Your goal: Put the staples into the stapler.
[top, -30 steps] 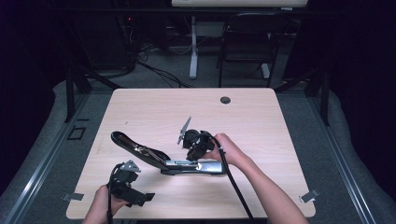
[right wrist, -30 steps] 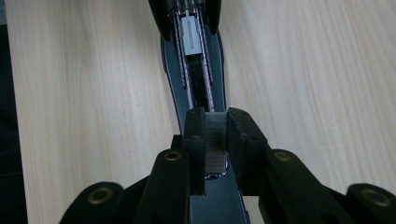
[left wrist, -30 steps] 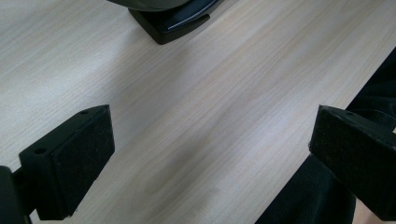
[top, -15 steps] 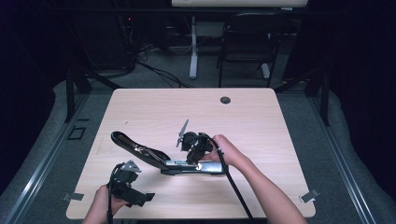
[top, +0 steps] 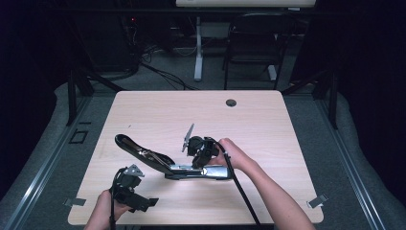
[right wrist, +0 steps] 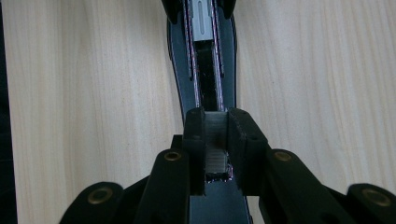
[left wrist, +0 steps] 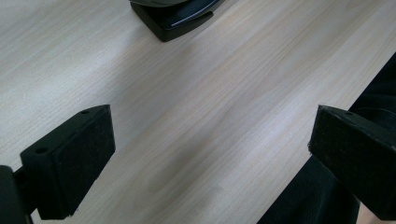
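Stapler [top: 170,163] lies opened on the table [top: 268,120], lid swung up-left, base near centre. High view: right gripper [top: 201,152] angled down over its magazine; left gripper [top: 131,191] idle at the near edge. Left gripper view: jaws wide, empty. Right gripper view: pads narrow, pinching a staple strip [right wrist: 215,147] above the channel. Risk: a tilted strip could jam or scatter if misaligned.
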### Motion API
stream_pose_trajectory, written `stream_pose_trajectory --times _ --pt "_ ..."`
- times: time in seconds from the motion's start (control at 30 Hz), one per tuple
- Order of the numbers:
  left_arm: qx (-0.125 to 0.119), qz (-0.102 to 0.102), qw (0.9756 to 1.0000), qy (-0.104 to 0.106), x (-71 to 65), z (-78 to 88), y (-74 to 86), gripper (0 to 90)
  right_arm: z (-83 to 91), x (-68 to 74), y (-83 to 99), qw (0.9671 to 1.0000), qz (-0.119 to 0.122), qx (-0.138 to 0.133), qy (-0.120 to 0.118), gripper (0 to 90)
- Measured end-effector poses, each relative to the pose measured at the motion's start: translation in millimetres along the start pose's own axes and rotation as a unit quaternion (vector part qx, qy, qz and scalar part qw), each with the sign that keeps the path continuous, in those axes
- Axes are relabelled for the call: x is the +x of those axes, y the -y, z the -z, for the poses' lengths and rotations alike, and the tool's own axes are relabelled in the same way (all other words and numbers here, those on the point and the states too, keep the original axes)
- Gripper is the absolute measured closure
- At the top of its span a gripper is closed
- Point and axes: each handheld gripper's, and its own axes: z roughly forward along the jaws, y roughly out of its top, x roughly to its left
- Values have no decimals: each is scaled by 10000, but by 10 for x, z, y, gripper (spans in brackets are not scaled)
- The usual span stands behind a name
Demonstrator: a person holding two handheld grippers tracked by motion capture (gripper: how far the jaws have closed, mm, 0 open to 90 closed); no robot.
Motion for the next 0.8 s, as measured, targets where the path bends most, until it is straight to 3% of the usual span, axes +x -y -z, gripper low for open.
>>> stream_pose_trajectory --times 0.8 --pt "-9 17 10000 -10 6 0 0 7 35 0 19 10000 98 -10 6 780"
